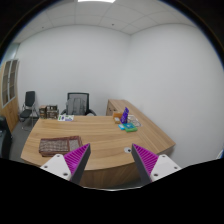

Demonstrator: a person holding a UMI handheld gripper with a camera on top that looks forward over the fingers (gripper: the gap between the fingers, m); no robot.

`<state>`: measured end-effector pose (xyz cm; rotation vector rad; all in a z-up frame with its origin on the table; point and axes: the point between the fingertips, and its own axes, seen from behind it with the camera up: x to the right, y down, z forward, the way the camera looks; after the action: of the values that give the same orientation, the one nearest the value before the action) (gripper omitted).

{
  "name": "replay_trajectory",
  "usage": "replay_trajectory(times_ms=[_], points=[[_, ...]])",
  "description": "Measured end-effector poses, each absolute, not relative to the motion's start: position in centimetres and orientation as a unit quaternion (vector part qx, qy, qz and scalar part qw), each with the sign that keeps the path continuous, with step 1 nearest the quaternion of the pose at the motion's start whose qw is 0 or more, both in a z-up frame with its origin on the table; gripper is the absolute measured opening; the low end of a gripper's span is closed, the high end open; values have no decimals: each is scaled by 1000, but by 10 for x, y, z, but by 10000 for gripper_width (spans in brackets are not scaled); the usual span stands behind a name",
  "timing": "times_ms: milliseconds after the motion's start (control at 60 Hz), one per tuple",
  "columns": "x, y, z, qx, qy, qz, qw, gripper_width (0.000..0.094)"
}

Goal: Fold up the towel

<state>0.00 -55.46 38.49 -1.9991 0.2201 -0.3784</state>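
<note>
Gripper at bottom centre hovers with magenta-padded fingers spread wide, holding nothing. Beyond the left finger, lower left, a brown checked folded towel lies on the light wooden table.

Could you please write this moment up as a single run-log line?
task: fold towel | claw: open, empty, held above table | towel: flat on table, beyond left finger, untouched | fold: not begun

The gripper hangs open above a wooden table. A brown towel lies just ahead of its left finger. Chairs stand beyond.
</note>
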Motion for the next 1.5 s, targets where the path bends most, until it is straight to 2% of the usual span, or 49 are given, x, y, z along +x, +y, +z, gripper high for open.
replay_trajectory(times_ms=[133,267,467,667,1033,1167,1333,1400,1450,1500], points=[[-5,-556,379,-837,95,-147,519,860],[-16,-561,352,-849,101,-139,500,859],[-64,-566,269,-883,96,-121,444,864],[-168,-548,178,-915,68,-64,393,859],[-384,-371,93,-911,-21,15,411,862],[-414,-297,62,-907,-52,7,417,859],[-430,-242,14,-918,-74,0,390,861],[-431,-229,1,-921,-79,-2,383,825],[-427,-224,-8,-924,-77,-6,373,740],[-425,-218,-6,-921,-72,-6,383,645]])
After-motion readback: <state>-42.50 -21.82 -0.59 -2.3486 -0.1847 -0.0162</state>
